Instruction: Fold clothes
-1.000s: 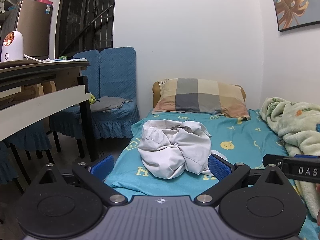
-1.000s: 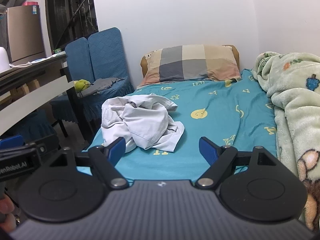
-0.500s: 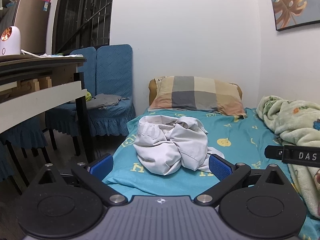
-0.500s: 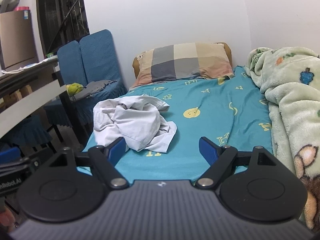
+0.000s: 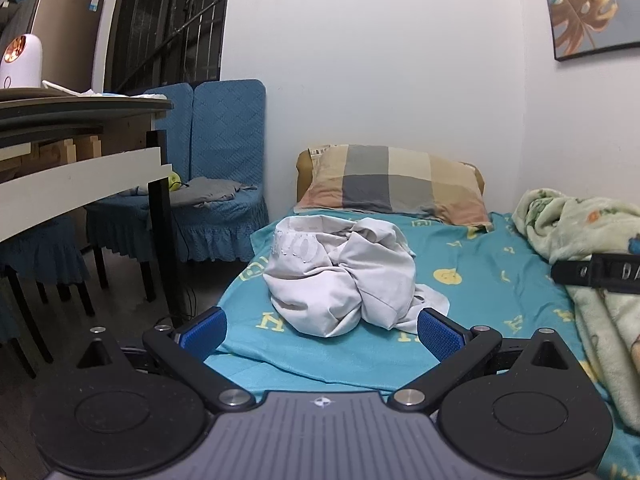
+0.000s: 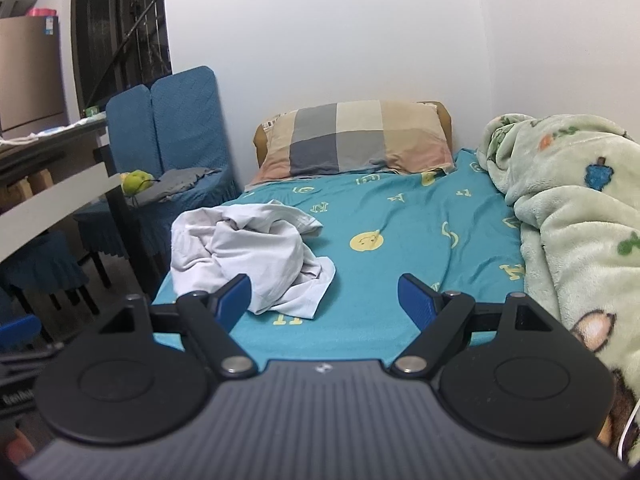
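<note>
Jaws wide, empty, on left gripper [image 5: 320,330] and right gripper [image 6: 324,296]; white garment [image 5: 340,276] crumpled mid-frame on teal bedsheet [image 5: 492,280], folding outstanding.

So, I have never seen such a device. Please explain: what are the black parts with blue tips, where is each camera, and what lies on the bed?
A person holds two hand-held grippers, one per hand. Each carries a camera looking forward along its two blue-padded fingers. One picture comes from the left gripper, the other from the right gripper. Both are open and hold nothing. On the teal bedsheet lies a crumpled white garment, not yet folded. Behind it is a checked pillow; along the right side, a green fleece blanket.
</note>
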